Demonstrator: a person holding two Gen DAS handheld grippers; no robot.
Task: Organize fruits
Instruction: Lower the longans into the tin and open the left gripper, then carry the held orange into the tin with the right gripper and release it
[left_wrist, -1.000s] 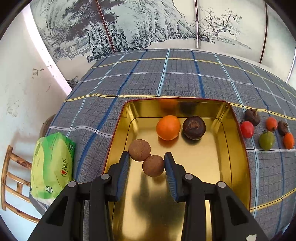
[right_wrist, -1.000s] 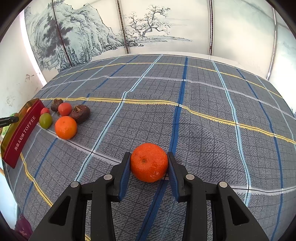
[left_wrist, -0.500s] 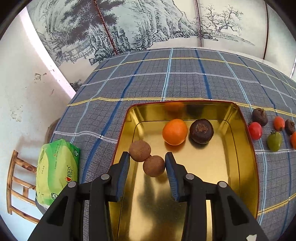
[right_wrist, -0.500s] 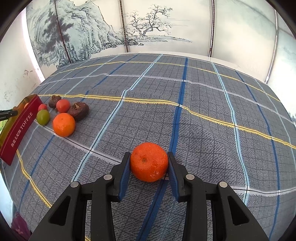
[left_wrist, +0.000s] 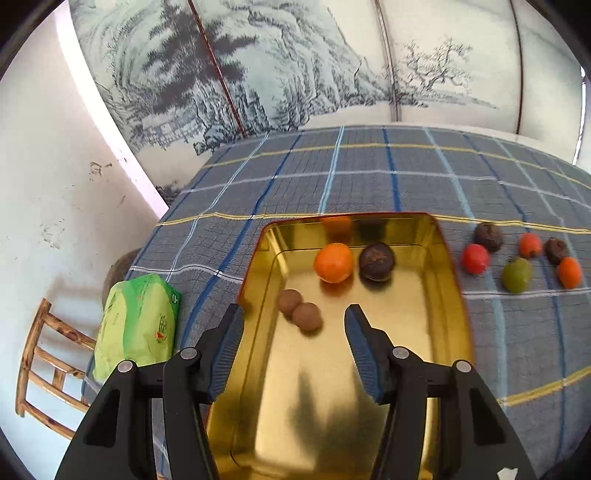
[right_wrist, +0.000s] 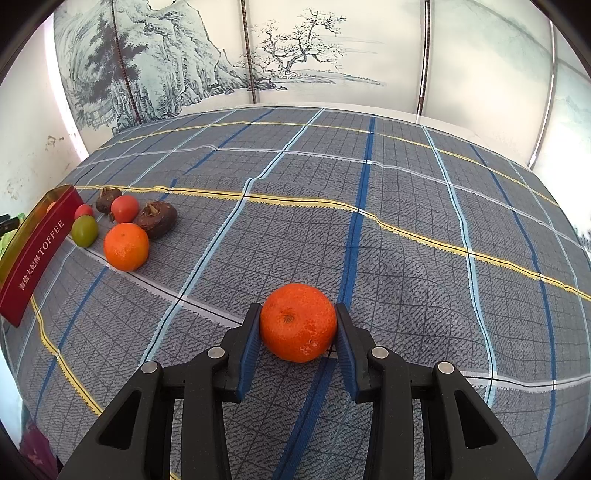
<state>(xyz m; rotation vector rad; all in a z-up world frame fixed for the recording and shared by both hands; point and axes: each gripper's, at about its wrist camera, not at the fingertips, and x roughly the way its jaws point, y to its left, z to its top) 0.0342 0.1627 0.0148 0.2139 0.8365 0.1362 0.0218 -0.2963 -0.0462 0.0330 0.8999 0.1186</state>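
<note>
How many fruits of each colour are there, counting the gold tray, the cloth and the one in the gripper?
Orange fruits: 3
Red fruits: 2
Green fruits: 1
Dark brown fruits: 3
Light brown fruits: 2
Total: 11

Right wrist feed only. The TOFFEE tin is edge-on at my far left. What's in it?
Observer: Four pieces lie in the gold tin: a mandarin, a dark brown fruit beside it, and two small brown fruits touching each other.
Operator: Anything gripped on that side?
Observer: No. The left gripper has its jaws opening. The nearer small brown fruit sits between them on the tin floor, clear of both pads.
Operator: Anything beyond the tin?
Observer: A green packet lies at the table's edge, left of the tin.
</note>
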